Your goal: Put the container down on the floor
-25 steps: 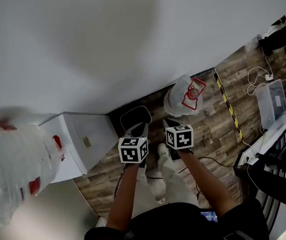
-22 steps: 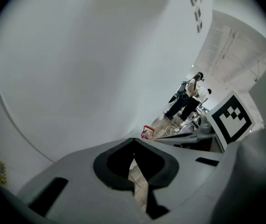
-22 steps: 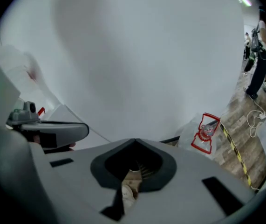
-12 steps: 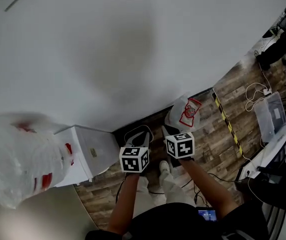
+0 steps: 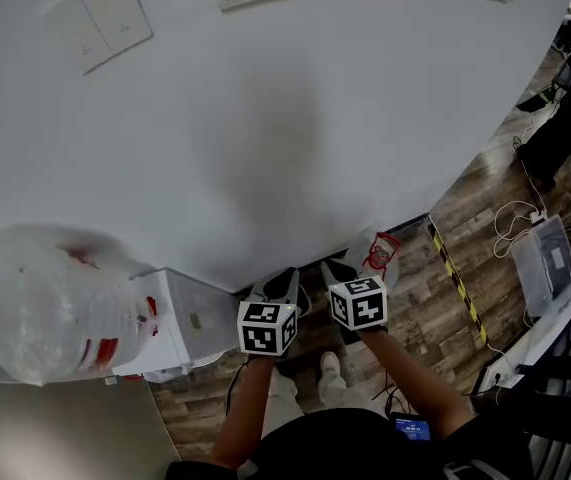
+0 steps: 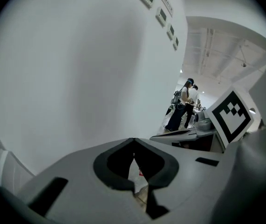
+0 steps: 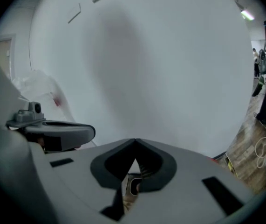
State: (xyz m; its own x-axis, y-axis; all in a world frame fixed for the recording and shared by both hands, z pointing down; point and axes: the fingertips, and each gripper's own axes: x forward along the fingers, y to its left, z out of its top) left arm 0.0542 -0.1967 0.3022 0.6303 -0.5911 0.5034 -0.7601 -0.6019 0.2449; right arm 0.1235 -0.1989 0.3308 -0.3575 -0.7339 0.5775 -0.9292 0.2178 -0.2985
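L gripper (image 6: 133, 139) & R gripper (image 7: 135, 140): jaws pressed together, nothing btwn them, facing wall (image 5: 315, 118). Container prob. already down on floor (image 5: 435, 308), not clearly visible.

Left gripper (image 5: 283, 288) and right gripper (image 5: 337, 272) side by side, jaws together. Red-labelled container (image 5: 381, 252) on wood floor (image 5: 435, 313) at wall (image 5: 265, 118) foot, just beyond right gripper. White box (image 5: 187, 318), plastic bag (image 5: 55, 303) left.

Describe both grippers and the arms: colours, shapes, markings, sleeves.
Left gripper and right gripper match: pale grey moulded bodies, with dark pads that form a V notch. Each carries a white cube printed with black square markers. The forearms have no sleeves; the person wears a black top.
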